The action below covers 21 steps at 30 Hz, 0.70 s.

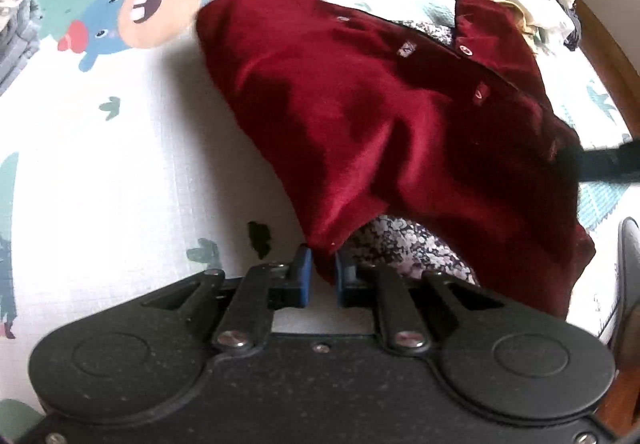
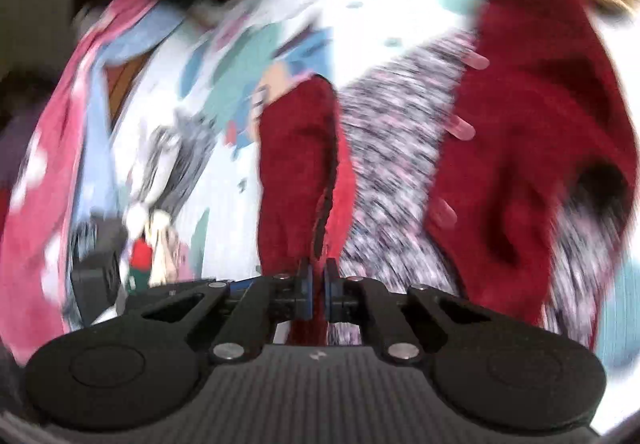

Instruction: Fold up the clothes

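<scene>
Gripping the red jacket (image 1: 360,104) hem, both tools, left (image 1: 320,268) and right (image 2: 318,284), should lift evenly toward 12 o'clock.

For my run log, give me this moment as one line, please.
left gripper: shut on red jacket hem | right gripper: shut on red jacket edge | surface: cartoon mat | fold: not yet made

The right claw (image 2: 319,284) is pinched on a fold of the dark red jacket (image 2: 532,132), whose flowered lining (image 2: 396,148) shows between its two halves. Pink and blue cloth (image 2: 60,148) lies at the left on the cartoon-printed mat (image 2: 248,84). Everything is blurred.
</scene>
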### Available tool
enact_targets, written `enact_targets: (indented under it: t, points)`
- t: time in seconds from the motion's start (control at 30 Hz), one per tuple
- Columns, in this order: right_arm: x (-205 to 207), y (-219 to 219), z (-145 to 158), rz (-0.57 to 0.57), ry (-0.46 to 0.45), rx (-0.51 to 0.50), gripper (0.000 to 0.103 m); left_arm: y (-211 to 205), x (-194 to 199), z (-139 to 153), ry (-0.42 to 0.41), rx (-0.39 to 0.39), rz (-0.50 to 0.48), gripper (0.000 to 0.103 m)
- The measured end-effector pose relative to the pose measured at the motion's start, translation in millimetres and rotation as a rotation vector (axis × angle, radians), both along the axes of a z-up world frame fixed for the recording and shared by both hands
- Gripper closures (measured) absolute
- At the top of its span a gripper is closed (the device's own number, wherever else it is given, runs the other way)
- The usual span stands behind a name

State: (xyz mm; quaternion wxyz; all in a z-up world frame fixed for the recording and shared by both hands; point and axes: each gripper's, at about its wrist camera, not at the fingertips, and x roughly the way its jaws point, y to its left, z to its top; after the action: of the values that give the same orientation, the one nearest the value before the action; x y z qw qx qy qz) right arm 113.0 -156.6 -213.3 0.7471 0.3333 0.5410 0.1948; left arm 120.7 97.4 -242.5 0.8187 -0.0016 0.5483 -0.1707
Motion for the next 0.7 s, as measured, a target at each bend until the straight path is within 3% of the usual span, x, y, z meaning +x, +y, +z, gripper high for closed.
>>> enact_targets:
  t: [0.1,0.2,0.27,0.37,0.43,0.5,0.57,0.6,0.67,0.7]
  points:
    - [-37,-10,-26,-0.085,0.129,-0.063,0.093,0,-6,-5,0.034,0.014,-0.038,0.093]
    - [-60,-12,-46,-0.092,0.132,-0.109,0.086,-1,-11,-5,0.057,0.035,-0.097,0.088]
    - [-71,-16,-50,-0.130,0.140,-0.078,0.067,3,-12,6,0.046,0.048,-0.118,0.085]
    - [-75,-17,-49,-0.150,0.115,-0.046,0.056,11,-6,37,0.002,0.075,-0.134,0.085]
    - [-70,-14,-47,-0.127,0.077,-0.077,0.056,11,4,62,-0.035,0.125,-0.181,0.081]
    - [-66,-11,-47,-0.118,0.061,-0.084,0.056,2,21,82,-0.066,0.205,-0.263,0.059]
    - [-62,-5,-47,-0.099,0.047,-0.101,0.057,-10,41,98,-0.093,0.278,-0.338,0.058]
    - [-62,-2,-46,-0.088,0.036,-0.127,0.061,-18,52,102,-0.102,0.302,-0.367,0.058]
    - [-63,2,-48,-0.082,0.033,-0.166,0.083,-32,73,102,-0.133,0.328,-0.407,0.058]
    - [-65,1,-51,-0.092,0.047,-0.164,0.084,-40,85,99,-0.159,0.342,-0.427,0.058]
